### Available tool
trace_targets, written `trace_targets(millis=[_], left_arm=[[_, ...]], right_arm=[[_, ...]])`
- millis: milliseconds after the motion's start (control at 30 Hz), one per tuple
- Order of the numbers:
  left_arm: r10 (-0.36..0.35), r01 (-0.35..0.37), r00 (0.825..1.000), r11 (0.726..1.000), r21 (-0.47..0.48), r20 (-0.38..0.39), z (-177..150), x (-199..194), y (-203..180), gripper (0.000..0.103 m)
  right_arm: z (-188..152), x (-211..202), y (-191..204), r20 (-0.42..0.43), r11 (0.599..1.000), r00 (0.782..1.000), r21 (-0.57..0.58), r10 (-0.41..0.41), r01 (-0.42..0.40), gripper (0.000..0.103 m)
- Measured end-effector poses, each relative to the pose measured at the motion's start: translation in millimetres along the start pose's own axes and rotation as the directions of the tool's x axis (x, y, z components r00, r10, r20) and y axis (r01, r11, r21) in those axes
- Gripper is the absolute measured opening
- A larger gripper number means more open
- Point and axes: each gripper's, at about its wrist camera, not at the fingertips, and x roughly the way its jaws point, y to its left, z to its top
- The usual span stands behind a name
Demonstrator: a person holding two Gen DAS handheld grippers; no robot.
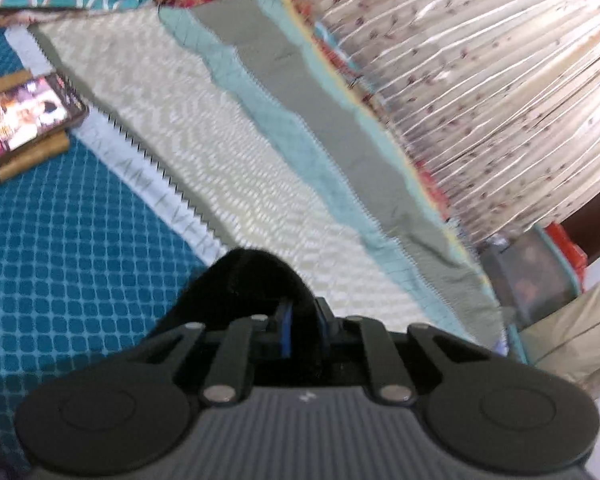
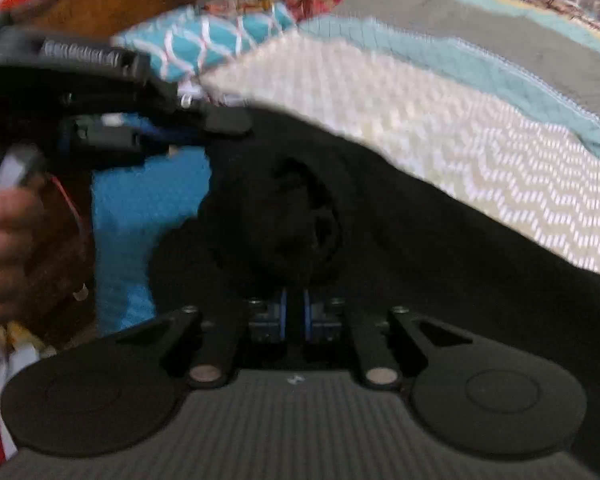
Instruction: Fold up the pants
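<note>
Over on the far left of the left wrist view, a phone [image 1: 28, 114] with its screen lit lies propped on a brown roll [image 1: 34, 160], resting on the teal checked bedspread [image 1: 72, 248]. Moving right, a white zigzag-edged strip [image 1: 140, 168] borders a broad cream chevron band [image 1: 204, 152] of the quilt, then pale blue and grey stripes [image 1: 324, 120] running diagonally. Further right hangs a pleated floral curtain [image 1: 480, 80], and below it a clear storage box [image 1: 536, 276] sits low at the bed's edge.

Down at the bottom centre, the left gripper [image 1: 300, 324] has its blue-padded fingers pinched together on a fold of the black pants [image 1: 248, 276] — the cloth bunches up over the fingertips and hides their ends.

Now the right wrist view, left edge first: a hand [image 2: 4, 248] grips the handle of the left gripper [image 2: 204, 128], which reaches in from the left and meets the upper edge of the pants [image 2: 380, 260]. The dark fabric spreads across the middle and right of the frame, lying over the teal bedspread [image 2: 140, 208] and the chevron quilt [image 2: 460, 140]. A teal patterned pillow [image 2: 204, 44] sits behind. The right gripper [image 2: 294, 316] is clamped too — blue pads close together with black cloth between them. Everything is somewhat blurred.
</note>
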Motion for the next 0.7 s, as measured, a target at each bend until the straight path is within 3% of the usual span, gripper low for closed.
trace_targets(millis=[133, 267, 333, 400, 433, 467, 600, 700], left_arm=[[-0.032, 0.034, 0.998, 0.999, -0.035, 0.054, 1, -31, 13, 0.011], [0.095, -0.092, 0.995, 0.993, -0.074, 0.029, -19, -35, 45, 0.012], [0.175, -0.176, 0.984, 0.98, -0.092, -0.019, -33, -26, 61, 0.021], [0.174, -0.179, 0.984, 0.972, -0.153, -0.046, -41, -28, 73, 0.035], [0.161, -0.165, 0.986, 0.97, -0.181, -0.039, -41, -33, 76, 0.043], [0.145, -0.148, 0.989, 0.969, -0.196, -0.027, -41, -38, 79, 0.062], [0.034, -0.036, 0.999, 0.976, -0.215, -0.014, -35, -39, 85, 0.089], [-0.069, 0.05, 0.996, 0.961, -0.271, -0.063, -38, -20, 90, 0.098]], right_arm=[[0, -41, 22, 0.073, 0.992, 0.997, -0.12, 0.038, -0.029, 0.011], [-18, -12, 40, -0.038, 0.985, 0.996, -0.154, 0.08, -0.084, 0.014], [-30, 14, 44, -0.094, 0.985, 0.994, -0.153, 0.061, -0.075, 0.025], [-30, 26, 43, -0.09, 0.988, 0.994, -0.132, 0.067, -0.079, 0.035], [-25, 24, 46, -0.092, 0.987, 0.992, -0.126, 0.09, -0.101, 0.047], [-20, 20, 47, -0.088, 0.985, 0.99, -0.128, 0.107, -0.118, 0.055], [1, -7, 47, 0.039, 0.983, 0.99, -0.129, 0.137, -0.131, 0.056], [14, -7, 39, 0.094, 0.993, 0.99, -0.061, 0.108, -0.102, 0.052]])
